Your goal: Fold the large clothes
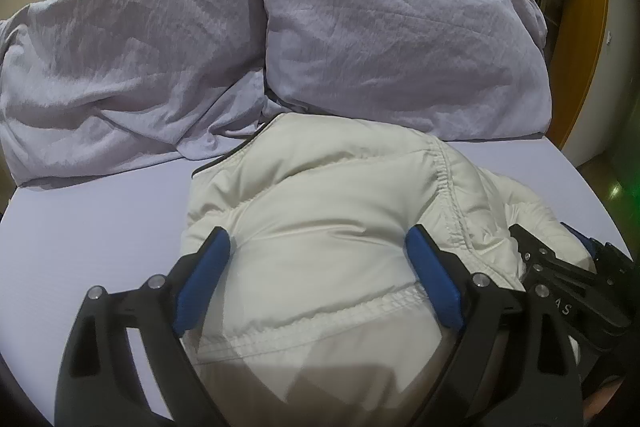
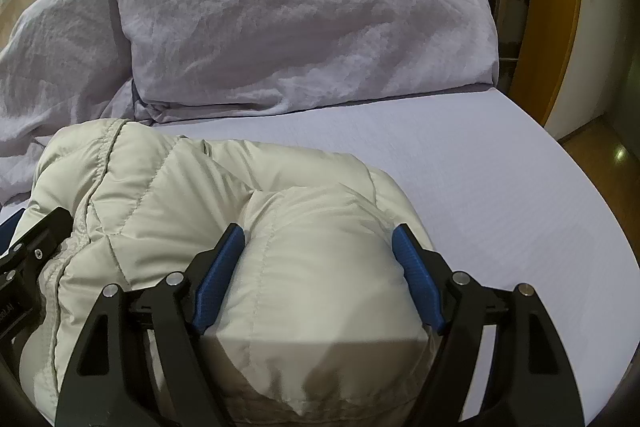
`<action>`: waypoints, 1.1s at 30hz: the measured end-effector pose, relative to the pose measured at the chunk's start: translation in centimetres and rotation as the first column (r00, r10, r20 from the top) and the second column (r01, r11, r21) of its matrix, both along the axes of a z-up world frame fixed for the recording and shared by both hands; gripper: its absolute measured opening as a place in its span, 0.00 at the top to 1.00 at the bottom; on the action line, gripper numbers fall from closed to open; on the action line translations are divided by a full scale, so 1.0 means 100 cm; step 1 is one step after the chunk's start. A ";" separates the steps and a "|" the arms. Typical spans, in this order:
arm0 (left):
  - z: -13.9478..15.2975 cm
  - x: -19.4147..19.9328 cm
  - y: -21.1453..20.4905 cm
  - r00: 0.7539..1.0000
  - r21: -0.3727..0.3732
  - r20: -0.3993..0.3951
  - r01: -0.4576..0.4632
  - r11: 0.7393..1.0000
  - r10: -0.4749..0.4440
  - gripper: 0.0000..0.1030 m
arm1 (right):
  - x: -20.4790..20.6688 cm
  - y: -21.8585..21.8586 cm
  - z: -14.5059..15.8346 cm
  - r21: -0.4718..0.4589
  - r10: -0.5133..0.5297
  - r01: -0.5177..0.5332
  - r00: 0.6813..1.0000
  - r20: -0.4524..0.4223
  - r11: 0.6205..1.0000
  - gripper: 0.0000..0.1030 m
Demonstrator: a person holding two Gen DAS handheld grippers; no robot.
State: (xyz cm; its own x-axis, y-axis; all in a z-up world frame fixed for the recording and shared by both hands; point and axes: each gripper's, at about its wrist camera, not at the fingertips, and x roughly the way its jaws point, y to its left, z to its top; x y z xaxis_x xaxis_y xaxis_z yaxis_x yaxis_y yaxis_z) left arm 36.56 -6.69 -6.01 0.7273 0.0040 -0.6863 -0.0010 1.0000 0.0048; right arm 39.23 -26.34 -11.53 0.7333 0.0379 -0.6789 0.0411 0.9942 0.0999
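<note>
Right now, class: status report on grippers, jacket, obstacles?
Both hand-held grippers, left and right, straddle the white puffer jacket. Grip unclear. Duvet touches its far edge.

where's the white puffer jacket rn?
Bundled on the lavender sheet, low centre in both wrist views, in front of the crumpled duvet: the white puffer jacket.

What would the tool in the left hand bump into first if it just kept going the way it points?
The puffy white jacket: it already bulges between the left tool's blue fingers. Whether they press it is hard to tell. Beyond it lies the crumpled lilac bedding.
</note>
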 end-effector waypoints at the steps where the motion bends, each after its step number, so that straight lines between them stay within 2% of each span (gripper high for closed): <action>1: 0.000 0.001 -0.001 1.000 0.001 -0.002 -0.001 1.000 0.001 0.12 | 0.001 0.000 0.000 0.002 -0.001 0.001 1.000 -0.005 1.000 0.23; 4: 0.003 0.001 0.000 1.000 0.005 -0.014 -0.002 1.000 0.002 0.11 | 0.007 -0.004 -0.001 0.023 0.006 -0.005 0.999 -0.031 1.000 0.18; 6: 0.006 -0.001 0.002 1.000 0.007 -0.028 -0.009 1.000 0.010 0.06 | 0.008 -0.011 0.001 0.064 0.010 -0.006 0.998 -0.054 0.998 0.15; 9: 0.013 -0.008 0.012 0.999 -0.036 -0.044 -0.006 0.999 0.005 0.05 | 0.007 -0.025 0.005 0.146 0.010 0.003 0.996 -0.084 0.989 0.10; 12: 0.020 -0.018 0.024 0.998 -0.076 -0.058 0.003 0.997 -0.008 0.05 | 0.006 -0.038 0.011 0.205 0.030 -0.009 0.995 -0.099 0.979 0.09; 19: 0.029 -0.035 0.051 0.998 -0.087 -0.066 -0.007 0.996 0.001 0.05 | 0.000 -0.056 0.026 0.243 0.074 -0.045 0.991 -0.111 0.969 0.05; 24: 0.028 -0.042 0.068 0.995 -0.118 -0.090 -0.041 0.992 0.031 0.05 | -0.004 -0.069 0.032 0.251 0.057 -0.026 0.992 -0.116 0.968 0.02; 33: 0.022 -0.052 0.074 0.991 -0.182 -0.132 -0.052 0.982 0.028 0.05 | -0.008 -0.080 0.020 0.409 0.114 -0.023 0.974 -0.198 0.912 0.01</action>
